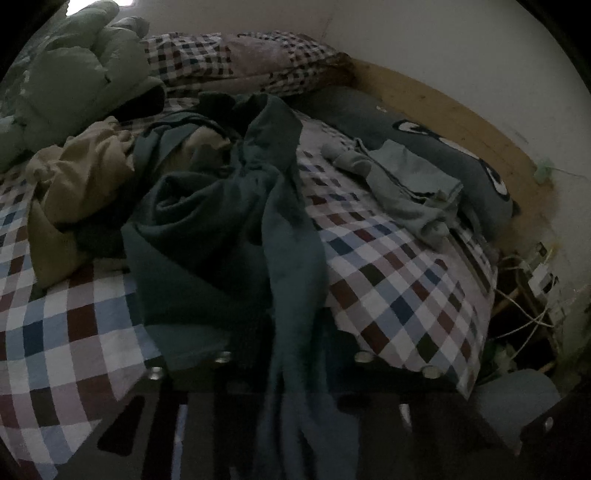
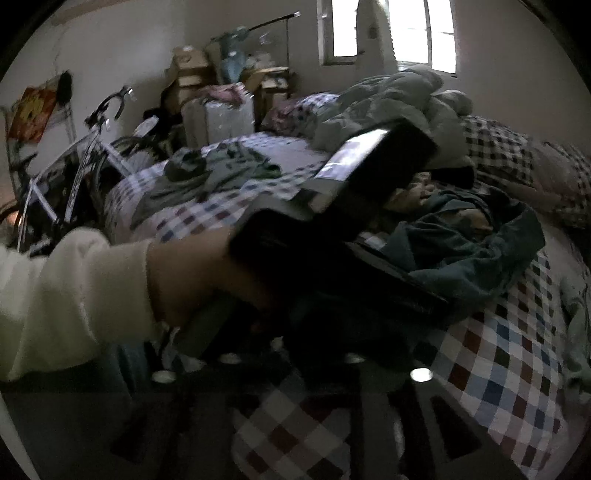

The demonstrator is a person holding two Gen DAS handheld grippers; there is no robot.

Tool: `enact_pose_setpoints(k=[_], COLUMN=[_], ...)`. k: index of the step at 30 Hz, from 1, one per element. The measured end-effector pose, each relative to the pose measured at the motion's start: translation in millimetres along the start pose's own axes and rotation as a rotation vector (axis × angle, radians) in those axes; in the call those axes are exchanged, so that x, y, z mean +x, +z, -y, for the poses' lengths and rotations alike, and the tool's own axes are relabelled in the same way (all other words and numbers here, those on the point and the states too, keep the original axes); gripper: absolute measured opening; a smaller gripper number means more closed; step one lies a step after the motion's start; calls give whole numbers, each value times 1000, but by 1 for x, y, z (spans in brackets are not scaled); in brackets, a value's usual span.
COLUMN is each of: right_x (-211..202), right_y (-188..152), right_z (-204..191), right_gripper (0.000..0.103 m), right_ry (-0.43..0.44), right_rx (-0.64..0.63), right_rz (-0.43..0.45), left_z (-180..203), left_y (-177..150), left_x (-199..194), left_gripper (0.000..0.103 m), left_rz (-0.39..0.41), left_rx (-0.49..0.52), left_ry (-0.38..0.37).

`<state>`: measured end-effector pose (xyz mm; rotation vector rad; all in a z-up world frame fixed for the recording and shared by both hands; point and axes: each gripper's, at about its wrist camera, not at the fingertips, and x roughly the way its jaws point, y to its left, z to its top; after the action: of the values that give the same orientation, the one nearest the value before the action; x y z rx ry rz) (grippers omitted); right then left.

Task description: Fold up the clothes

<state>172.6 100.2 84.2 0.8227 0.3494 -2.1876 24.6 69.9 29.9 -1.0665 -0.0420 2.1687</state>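
At the bottom edge of the left wrist view, the left gripper is clamped on a long strip of the dark green garment. The strip runs up out of the jaws to the rest of the garment, which is bunched in the middle of the bed. In the right wrist view the right gripper is released, and only the checked bedsheet shows between its fingers. Just beyond it a hand in a cream sleeve holds the other tool over the same green heap. The sheet, in white, blue, dark red and brown squares, covers the whole mattress and is rumpled under the clothes. A tan garment lies crumpled against the green one on its left. To the right, apart from both, sits a grey-green piece, partly folded flat. Behind that lies a dark cushion with white eye-like shapes along the wooden bed board, and loose cables hang down past the mattress corner. At the head of the bed are a checked pillow and a puffy pale green quilt below a plain white wall. Across the room stand a bicycle, a pale suitcase and stacked cardboard boxes, with a bright window beyond. A red and yellow poster hangs on the wall, too blurred for any writing to be read.
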Motion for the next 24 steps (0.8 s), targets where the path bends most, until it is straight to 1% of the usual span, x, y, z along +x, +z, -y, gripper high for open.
enact_pose_setpoints(k=[1, 3, 6, 8, 9, 13, 16, 17, 21, 24], right_x=[-2, -7, -14, -20, -24, -40, -53, -55, -54, -49], right_y=[-1, -3, -3, -3, -3, 1, 2, 3, 7, 12], right_z=[-1, -2, 5, 12, 19, 43, 73, 82, 126, 151], right_gripper=[51, 54, 60, 62, 62, 63, 65, 66, 68, 68], right_ry=[18, 49, 120, 172, 193, 191, 120, 81, -85, -168], right_rx=[-8, -12, 33, 75, 107, 193, 289, 319, 457, 489], right_rz=[2, 8, 26, 42, 66, 146, 209, 218, 224, 213], left_z=[-1, -3, -4, -7, -8, -15, -19, -22, -35, -46], left_y=[0, 3, 5, 5, 5, 2, -2, -4, -9, -11], left_x=[-4, -12, -27, -40, -47, -76, -98, -106, -127, -138], left_gripper=[18, 13, 11, 11, 11, 10, 10, 10, 10, 10], left_rz=[14, 51, 126, 174, 198, 277, 325, 345, 408, 441], left_rx=[-6, -16, -17, -36, -45, -64, -66, -74, -110, -146], left_ry=[-2, 5, 31, 34, 35, 54, 75, 81, 90, 97])
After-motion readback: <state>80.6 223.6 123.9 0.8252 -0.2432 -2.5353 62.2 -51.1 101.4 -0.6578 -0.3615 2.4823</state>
